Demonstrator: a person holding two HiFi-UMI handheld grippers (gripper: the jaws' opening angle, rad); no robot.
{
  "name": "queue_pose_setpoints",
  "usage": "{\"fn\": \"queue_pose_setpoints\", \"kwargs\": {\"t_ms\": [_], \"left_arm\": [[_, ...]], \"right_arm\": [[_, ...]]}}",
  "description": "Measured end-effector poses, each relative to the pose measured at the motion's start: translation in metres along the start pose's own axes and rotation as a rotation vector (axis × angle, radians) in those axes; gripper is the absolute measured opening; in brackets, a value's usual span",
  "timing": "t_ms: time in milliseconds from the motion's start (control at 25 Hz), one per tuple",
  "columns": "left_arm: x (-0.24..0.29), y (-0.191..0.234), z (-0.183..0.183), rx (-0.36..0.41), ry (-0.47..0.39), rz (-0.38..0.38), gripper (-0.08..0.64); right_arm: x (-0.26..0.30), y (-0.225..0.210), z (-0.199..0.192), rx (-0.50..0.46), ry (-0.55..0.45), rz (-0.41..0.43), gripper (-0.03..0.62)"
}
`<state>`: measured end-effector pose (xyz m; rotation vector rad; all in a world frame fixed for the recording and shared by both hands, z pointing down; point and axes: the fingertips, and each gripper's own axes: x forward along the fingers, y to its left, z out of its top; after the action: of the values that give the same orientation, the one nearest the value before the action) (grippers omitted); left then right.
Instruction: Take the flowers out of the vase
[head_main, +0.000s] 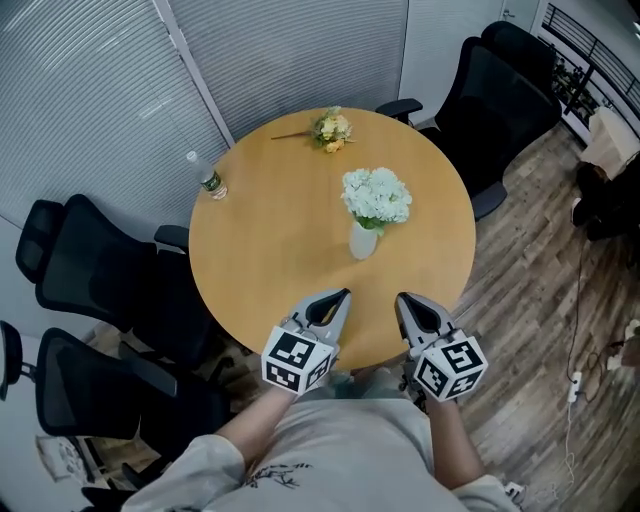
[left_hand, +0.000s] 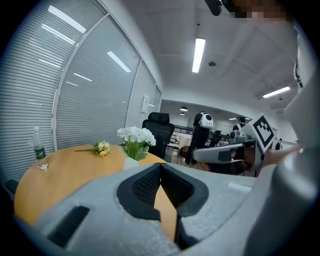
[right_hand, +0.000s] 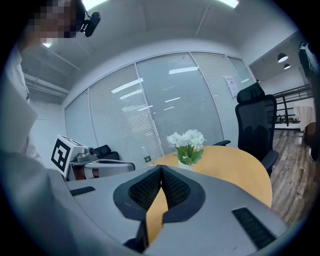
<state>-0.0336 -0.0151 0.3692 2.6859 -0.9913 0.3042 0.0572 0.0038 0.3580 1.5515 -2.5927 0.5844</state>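
Roughly centred, round wooden table (head_main: 250, 280) fills the head view; black office chairs (head_main: 90, 270) ring it, seen whole only from above; ceiling light strip (left_hand: 198, 54) shows in left gripper view, not from the head; left gripper (head_main: 344, 293) and right gripper (head_main: 400, 297) side by side at near edge, both clenched, nothing between jaws; each gripper view shows the other gripper alongside; white flowers (head_main: 377, 195) upright in small white vase (head_main: 363, 240), right of table centre, apart from both grippers; yellow bunch (head_main: 331, 129) lies flat at far edge; water bottle (head_main: 207, 178) upright at left edge.
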Motion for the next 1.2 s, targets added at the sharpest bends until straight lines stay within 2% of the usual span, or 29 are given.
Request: {"fn": "queue_pose_setpoints", "kwargs": {"t_ms": [160, 640, 1200], "left_arm": [[0.013, 0.008, 0.003, -0.008, -0.003, 0.0, 0.01], [0.056, 0.031, 0.011, -0.038, 0.017, 0.061, 0.011], [0.1, 0.071, -0.014, -0.05, 0.058, 0.133, 0.011]], "right_arm": [[0.013, -0.009, 0.005, -0.012, 0.009, 0.018, 0.008], [0.053, -0.05, 0.025, -0.059, 0.079, 0.084, 0.008], [0.102, -0.086, 0.008, -0.034, 0.13, 0.131, 0.009]]}}
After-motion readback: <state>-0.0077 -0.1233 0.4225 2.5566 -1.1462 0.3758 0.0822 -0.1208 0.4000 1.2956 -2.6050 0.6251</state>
